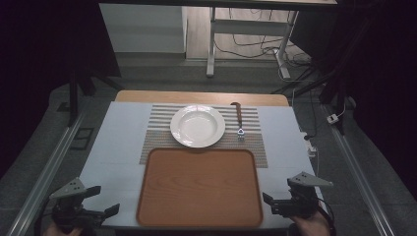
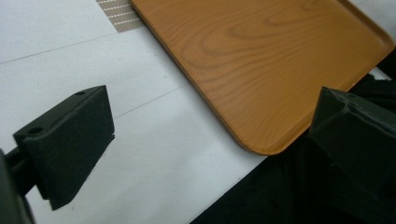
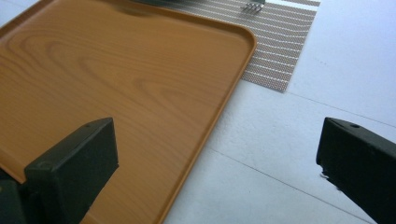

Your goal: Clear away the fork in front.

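**Wood-grain tray between two spread tools**

Orange-brown wood grain marks the tray (image 1: 199, 187), which lies in the lower middle of the high view on the white table (image 1: 118, 142). It is flat, its near edge close to the table's front edge.

At the lower left of that view the left tool (image 1: 109, 199) sits off the tray's left side, near it but apart. Its jaws are spread wide with nothing between them. In the left gripper view the same jaws stand far apart at the bottom corners, bare table (image 2: 93, 56) shows between them, and the tray (image 2: 261, 60) fills the upper right, its rounded corner reaching toward the right jaw.

Above the tray, in the middle of the high view, a striped placemat (image 1: 162, 142) lies under the tray's far edge. A white plate (image 1: 197, 126) rests on the mat, just beyond the tray. To the right of the plate a fork (image 1: 239, 123) with a brown handle lies on the mat, tines toward the tray.

At the lower right the right tool (image 1: 270, 202) sits beside the tray's right edge, jaws also spread and holding nothing. In the right gripper view the left jaw hangs over the tray (image 3: 116, 84), the right jaw over the table (image 3: 280, 163), and the fork's tines (image 3: 252, 7) show at the top edge.
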